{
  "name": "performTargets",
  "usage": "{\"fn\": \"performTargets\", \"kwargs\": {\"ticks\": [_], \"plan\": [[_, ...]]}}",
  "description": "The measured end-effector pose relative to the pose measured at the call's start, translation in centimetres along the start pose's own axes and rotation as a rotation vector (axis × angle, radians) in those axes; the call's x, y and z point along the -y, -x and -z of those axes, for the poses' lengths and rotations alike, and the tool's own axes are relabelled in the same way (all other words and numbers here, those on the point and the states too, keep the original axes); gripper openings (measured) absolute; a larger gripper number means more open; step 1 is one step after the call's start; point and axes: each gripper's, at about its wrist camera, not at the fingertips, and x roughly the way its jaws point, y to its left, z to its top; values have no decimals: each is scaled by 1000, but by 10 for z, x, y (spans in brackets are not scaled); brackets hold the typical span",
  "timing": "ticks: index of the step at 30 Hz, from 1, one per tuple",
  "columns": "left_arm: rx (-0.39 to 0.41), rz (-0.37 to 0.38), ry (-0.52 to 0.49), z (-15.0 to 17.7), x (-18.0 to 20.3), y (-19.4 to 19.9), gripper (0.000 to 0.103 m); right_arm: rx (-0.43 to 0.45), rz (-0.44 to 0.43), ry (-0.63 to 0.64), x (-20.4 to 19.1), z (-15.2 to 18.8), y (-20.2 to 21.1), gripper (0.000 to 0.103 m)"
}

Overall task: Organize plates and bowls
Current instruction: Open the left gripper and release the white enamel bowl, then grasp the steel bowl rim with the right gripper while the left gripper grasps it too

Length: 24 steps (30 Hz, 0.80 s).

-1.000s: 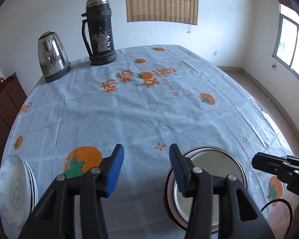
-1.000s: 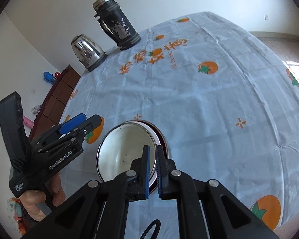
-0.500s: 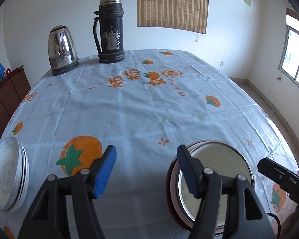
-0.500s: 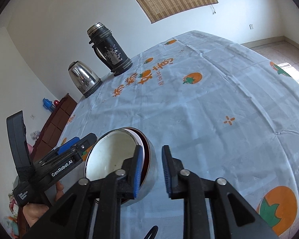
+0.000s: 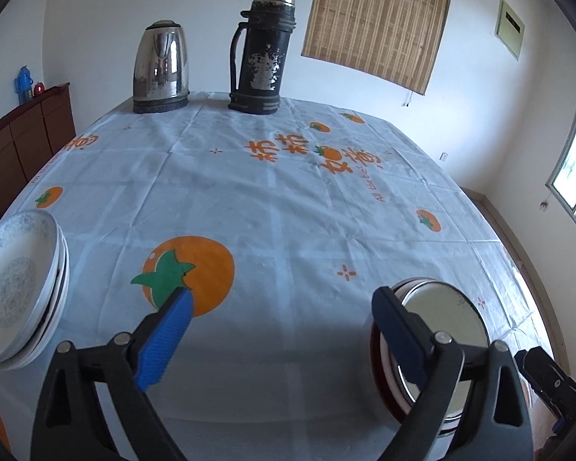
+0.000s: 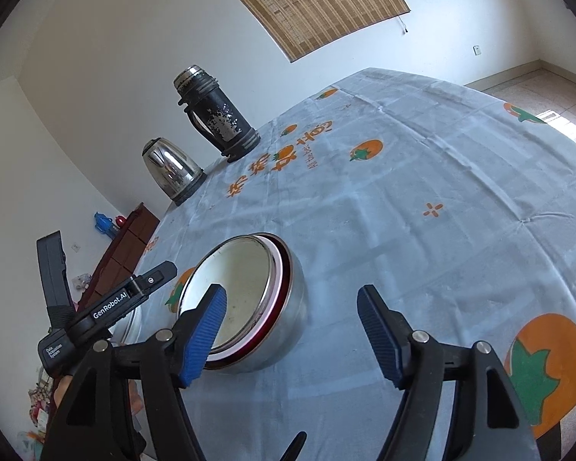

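My left gripper (image 5: 284, 330) is released, its jaws opening over bare cloth (image 5: 288, 199), nothing between them. My right gripper (image 6: 292, 330) is also let go and opening, empty; the bowls (image 6: 249, 299), a nested steel stack, sit at its ten o'clock, just beside its left pad. From the left camera, the plates (image 5: 15, 288) are stacked at nine o'clock, the kettle (image 5: 161, 67) and flask (image 5: 263, 53) at twelve.
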Motion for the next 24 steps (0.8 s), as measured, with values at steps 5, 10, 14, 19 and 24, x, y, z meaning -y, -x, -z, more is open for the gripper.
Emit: {"fn": "performTargets", "kwargs": {"ticks": [5, 10, 14, 19, 24], "plan": [[-5, 1, 17, 5, -1, -1, 100, 8, 35, 11, -5, 4, 1, 76], [-41, -34, -13, 12, 9, -10, 103, -34, 28, -19, -3, 7, -9, 77], [-44, -38, -1, 12, 11, -12, 103, -46, 26, -24, -3, 8, -15, 78], [-51, -62, -5, 10, 14, -9, 103, -35, 40, -11, -6, 7, -19, 78], [-39, -15, -13, 8, 21, -3, 103, -28, 32, 0, -8, 6, -20, 78]]}}
